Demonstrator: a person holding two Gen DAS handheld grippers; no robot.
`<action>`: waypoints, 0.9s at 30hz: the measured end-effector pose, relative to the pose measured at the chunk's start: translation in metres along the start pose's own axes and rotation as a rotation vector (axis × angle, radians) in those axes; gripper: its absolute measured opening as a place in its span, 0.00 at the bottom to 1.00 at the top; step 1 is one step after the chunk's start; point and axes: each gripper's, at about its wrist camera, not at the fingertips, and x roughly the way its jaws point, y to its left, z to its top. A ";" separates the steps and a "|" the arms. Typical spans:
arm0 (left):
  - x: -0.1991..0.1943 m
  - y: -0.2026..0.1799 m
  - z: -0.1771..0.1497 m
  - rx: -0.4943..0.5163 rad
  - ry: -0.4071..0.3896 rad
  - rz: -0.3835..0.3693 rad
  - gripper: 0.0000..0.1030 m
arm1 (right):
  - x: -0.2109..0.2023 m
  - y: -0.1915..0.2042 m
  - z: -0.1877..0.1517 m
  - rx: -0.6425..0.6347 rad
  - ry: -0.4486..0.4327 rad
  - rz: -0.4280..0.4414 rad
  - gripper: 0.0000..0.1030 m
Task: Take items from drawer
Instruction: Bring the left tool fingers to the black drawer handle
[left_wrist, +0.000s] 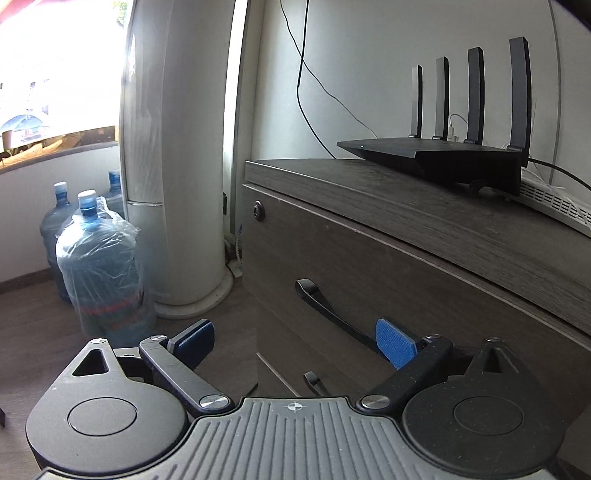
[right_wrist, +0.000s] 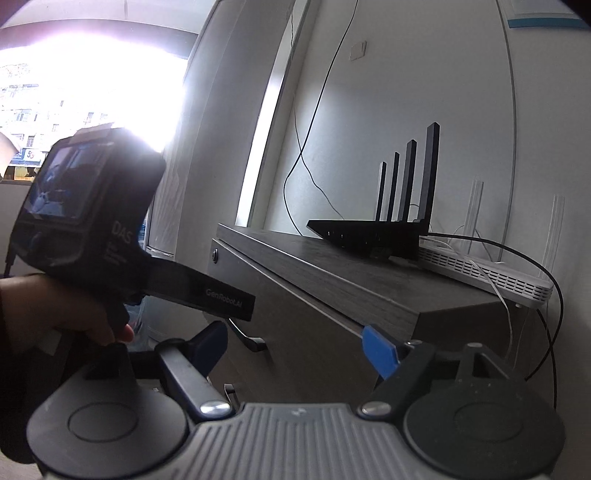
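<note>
A dark grey wood drawer cabinet (left_wrist: 369, 258) stands against the wall, its drawers shut. The top drawer's black handle (left_wrist: 328, 306) runs slanting across its front, and a second handle (left_wrist: 314, 382) shows below. My left gripper (left_wrist: 295, 341) is open, close in front of the top drawer, its right pad (left_wrist: 393, 341) by the handle's right end. My right gripper (right_wrist: 291, 349) is open and empty, in front of the cabinet (right_wrist: 314, 332), with the handle's end (right_wrist: 255, 341) between its fingers. The left gripper's body (right_wrist: 92, 221) and hand show at left in the right wrist view.
A black router (left_wrist: 443, 158) with several antennas and a white device (left_wrist: 554, 206) sit on the cabinet top, with cables behind. A tall white floor unit (left_wrist: 177, 166) and three water jugs (left_wrist: 99, 266) stand left of the cabinet. A keyhole (left_wrist: 258, 211) is at the drawer's top left.
</note>
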 end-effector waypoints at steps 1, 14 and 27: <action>0.004 -0.001 0.001 -0.005 0.010 -0.008 0.93 | 0.000 0.000 0.000 0.003 -0.002 -0.003 0.79; 0.035 -0.005 0.006 -0.029 0.087 -0.030 0.71 | -0.003 0.002 -0.003 -0.010 0.012 -0.020 0.72; 0.048 -0.017 0.023 0.003 0.202 -0.004 0.56 | -0.008 0.005 -0.003 -0.004 0.006 -0.032 0.69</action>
